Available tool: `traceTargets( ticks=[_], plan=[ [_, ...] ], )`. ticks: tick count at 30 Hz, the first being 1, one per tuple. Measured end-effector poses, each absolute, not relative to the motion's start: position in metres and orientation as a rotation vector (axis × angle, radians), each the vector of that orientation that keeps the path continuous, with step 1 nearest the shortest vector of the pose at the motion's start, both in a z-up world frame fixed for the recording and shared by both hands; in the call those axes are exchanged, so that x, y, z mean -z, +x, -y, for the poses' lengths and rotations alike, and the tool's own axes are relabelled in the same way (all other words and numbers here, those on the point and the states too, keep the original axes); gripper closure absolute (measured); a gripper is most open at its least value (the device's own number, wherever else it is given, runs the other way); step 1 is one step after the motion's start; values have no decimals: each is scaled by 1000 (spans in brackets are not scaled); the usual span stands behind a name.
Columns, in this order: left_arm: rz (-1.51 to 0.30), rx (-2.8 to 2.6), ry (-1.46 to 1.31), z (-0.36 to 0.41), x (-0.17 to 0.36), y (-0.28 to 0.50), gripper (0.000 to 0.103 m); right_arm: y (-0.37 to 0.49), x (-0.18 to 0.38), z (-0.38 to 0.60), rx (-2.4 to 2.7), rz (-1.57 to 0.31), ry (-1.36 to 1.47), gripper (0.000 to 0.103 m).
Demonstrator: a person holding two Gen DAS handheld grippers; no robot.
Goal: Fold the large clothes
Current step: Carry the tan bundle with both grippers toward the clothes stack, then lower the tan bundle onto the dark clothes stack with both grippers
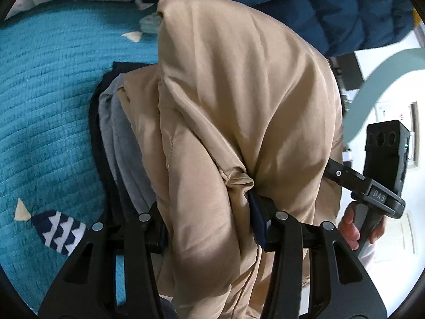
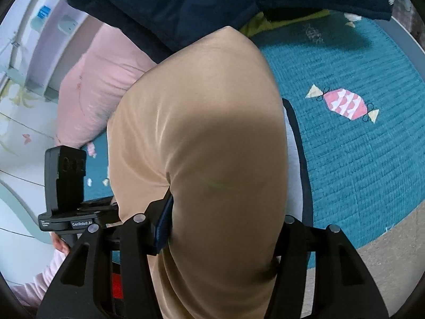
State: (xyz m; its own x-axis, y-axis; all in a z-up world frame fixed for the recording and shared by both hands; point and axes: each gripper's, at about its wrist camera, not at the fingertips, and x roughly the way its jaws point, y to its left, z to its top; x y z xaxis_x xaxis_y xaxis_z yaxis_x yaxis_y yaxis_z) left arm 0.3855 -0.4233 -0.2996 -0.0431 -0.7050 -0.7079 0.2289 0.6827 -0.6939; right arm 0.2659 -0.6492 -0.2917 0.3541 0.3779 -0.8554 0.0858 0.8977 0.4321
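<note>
A large tan padded coat (image 1: 233, 101) fills the middle of both views, bunched and folded over. My left gripper (image 1: 209, 223) is shut on a thick fold of it, with fabric spilling over the fingers. My right gripper (image 2: 223, 228) is shut on another thick fold of the same coat (image 2: 202, 122). The right gripper also shows in the left wrist view (image 1: 372, 186), gripping the coat's right side. The left gripper shows in the right wrist view (image 2: 77, 212) at the coat's left. Under the coat lie a grey garment (image 1: 122, 143) and a dark one (image 1: 98, 122).
A teal quilted bedspread (image 1: 47, 101) with candy patterns (image 2: 342, 103) lies beneath. A dark blue puffer jacket (image 1: 332, 8) lies at the far side. A pink pillow (image 2: 93, 90) is beside it. A white wall and furniture stand at the bed's edge.
</note>
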Motion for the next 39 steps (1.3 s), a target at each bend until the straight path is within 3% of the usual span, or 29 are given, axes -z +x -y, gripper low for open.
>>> traceTargets(
  ticks=[9, 12, 27, 33, 38, 39],
  plan=[
    [-1412, 724, -279, 439, 330, 389, 56, 270, 354, 680, -137, -1236, 520, 43],
    [-1414, 712, -261, 439, 327, 390, 55, 264, 348, 677, -108, -1230, 490, 37],
    [-1301, 592, -65, 458, 270, 362, 49, 216, 307, 677, 48, -1163, 482, 26],
    [-1167, 508, 26, 448, 227, 348, 39, 191, 270, 677, 139, -1054, 437, 25],
    [-1089, 584, -22, 450, 196, 332, 38, 170, 234, 649, 69, -925, 362, 26],
    [-1085, 629, -40, 455, 193, 329, 38, 169, 233, 638, 38, -925, 338, 31]
  ],
)
